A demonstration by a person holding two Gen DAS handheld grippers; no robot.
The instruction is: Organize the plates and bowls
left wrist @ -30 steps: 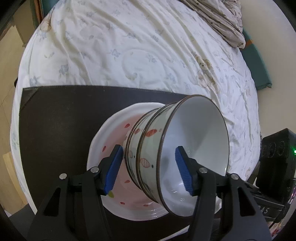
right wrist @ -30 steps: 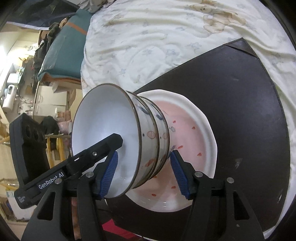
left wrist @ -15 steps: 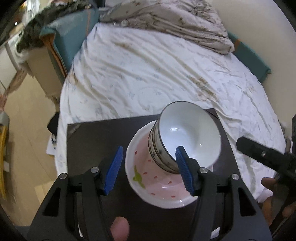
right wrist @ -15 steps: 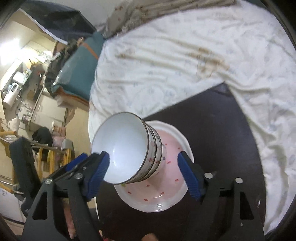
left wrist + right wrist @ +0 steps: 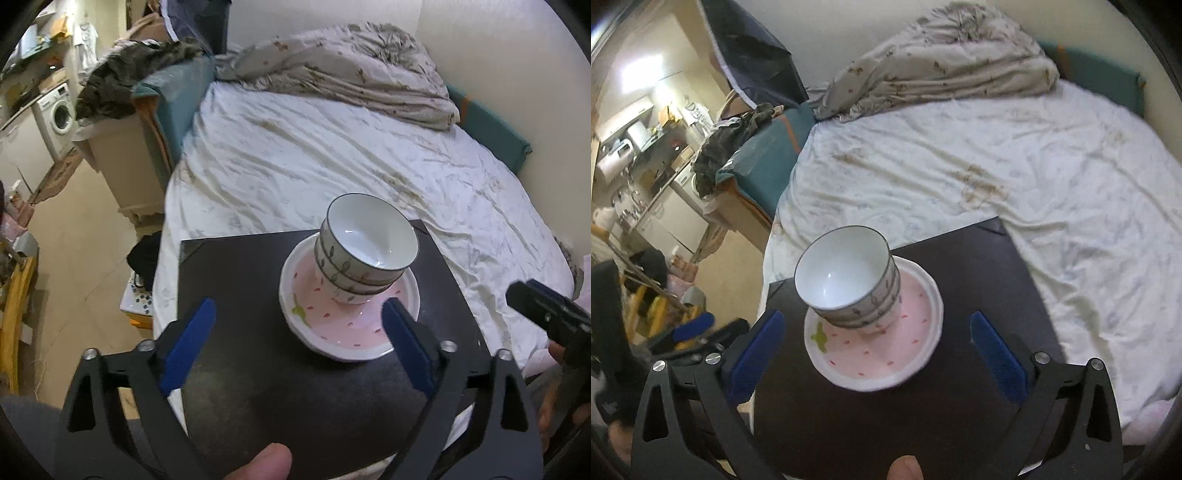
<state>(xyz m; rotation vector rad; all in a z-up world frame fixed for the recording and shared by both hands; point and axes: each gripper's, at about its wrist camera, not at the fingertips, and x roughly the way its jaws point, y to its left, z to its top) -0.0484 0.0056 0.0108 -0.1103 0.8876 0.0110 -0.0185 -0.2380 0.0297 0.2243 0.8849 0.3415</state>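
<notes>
A stack of white patterned bowls [image 5: 364, 254] stands on a pink spotted plate [image 5: 332, 325] on a dark board [image 5: 258, 369] laid on the bed. The stack [image 5: 849, 280] and plate [image 5: 886, 354] also show in the right wrist view. My left gripper [image 5: 295, 347] is open and empty, held back above the board's near side. My right gripper [image 5: 877, 350] is open and empty, also held back from the plate. The right gripper's black body [image 5: 546, 314] shows at the right edge of the left view.
The dark board [image 5: 979, 277] lies on a white quilted bed [image 5: 332, 155] with a crumpled blanket [image 5: 351, 74] at the far end. A teal chest with clothes [image 5: 147, 92], a washing machine [image 5: 55, 114] and floor lie to the left.
Both grippers have opened wide and pulled back and up from the bowl stack, which stays on the plate. The view now takes in the whole bed and room.
</notes>
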